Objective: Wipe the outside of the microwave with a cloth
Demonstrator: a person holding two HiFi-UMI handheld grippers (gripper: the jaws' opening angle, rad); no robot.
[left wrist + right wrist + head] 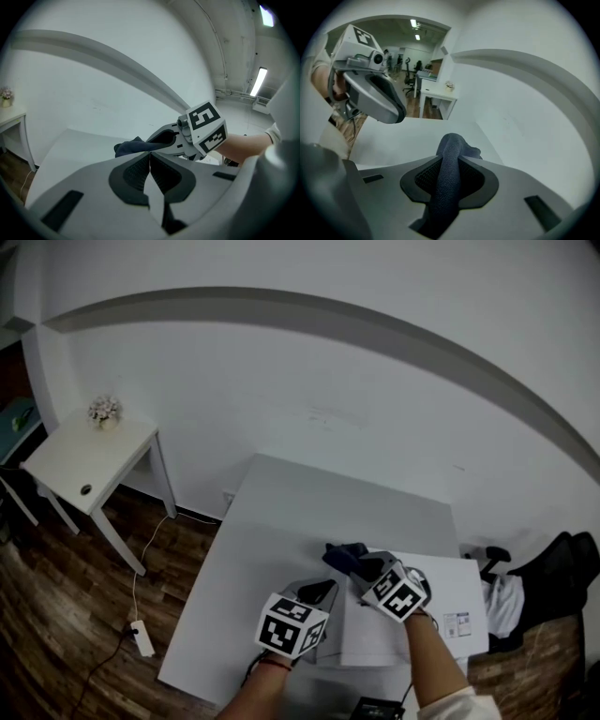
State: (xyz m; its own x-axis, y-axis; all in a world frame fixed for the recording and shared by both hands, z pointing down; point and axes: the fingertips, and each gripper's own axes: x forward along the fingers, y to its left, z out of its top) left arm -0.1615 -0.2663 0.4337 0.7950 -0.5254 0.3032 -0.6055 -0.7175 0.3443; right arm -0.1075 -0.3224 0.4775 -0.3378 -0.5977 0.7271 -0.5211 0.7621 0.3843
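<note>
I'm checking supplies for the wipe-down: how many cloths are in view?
1. A dark blue cloth is clamped by the right gripper, its end sticking out past the jaws. The left gripper holds none; others may be hidden behind the grippers.

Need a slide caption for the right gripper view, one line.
Right hand-held gripper clamps a dark blue cloth over the white table, with the shut left hand-held gripper at upper left.

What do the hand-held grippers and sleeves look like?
The left hand-held gripper and right hand-held gripper are light grey moulded shells with black textured pads. Each carries a white cube with black square markers. A white sleeve shows at the right wrist.
</note>
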